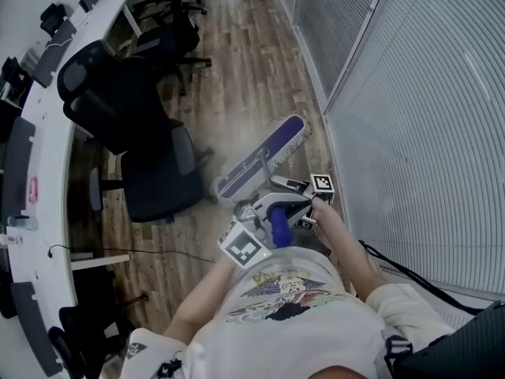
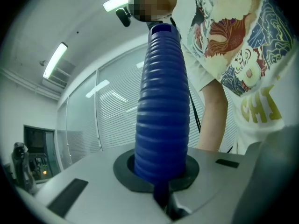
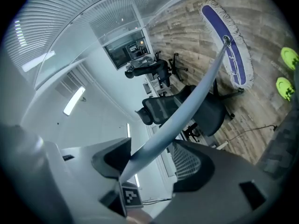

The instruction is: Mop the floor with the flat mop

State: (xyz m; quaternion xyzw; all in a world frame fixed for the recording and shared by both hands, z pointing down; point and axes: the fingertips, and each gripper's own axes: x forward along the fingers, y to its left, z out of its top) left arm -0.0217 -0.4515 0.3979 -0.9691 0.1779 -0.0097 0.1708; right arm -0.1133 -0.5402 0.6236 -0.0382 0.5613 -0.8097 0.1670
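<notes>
— Left gripper status?
— Jaws closed on the blue ribbed grip at the upper end of the flat mop. The grip rises out of a dark collar between the jaws and fills the centre of the left gripper view. In the head view this gripper sits at lower centre, close to the person's torso.

— Right gripper status?
— Jaws clamped on the pale shaft, one dark pad on each side. The shaft runs from lower centre to upper right of the right gripper view. In the head view this gripper sits just right of the left one.

— Mop head location?
— Centre of the head view, lying flat on the wood floor. Long axis runs diagonally, lower left to upper right. Purple top face, pale fringe around the edge. In the right gripper view the mop head appears at upper right, with the shaft joined at its middle.

— Adjacent items?
— Black office chair just left of the mop head. White curved desk along the left edge. Blinds fill the right side.
</notes>
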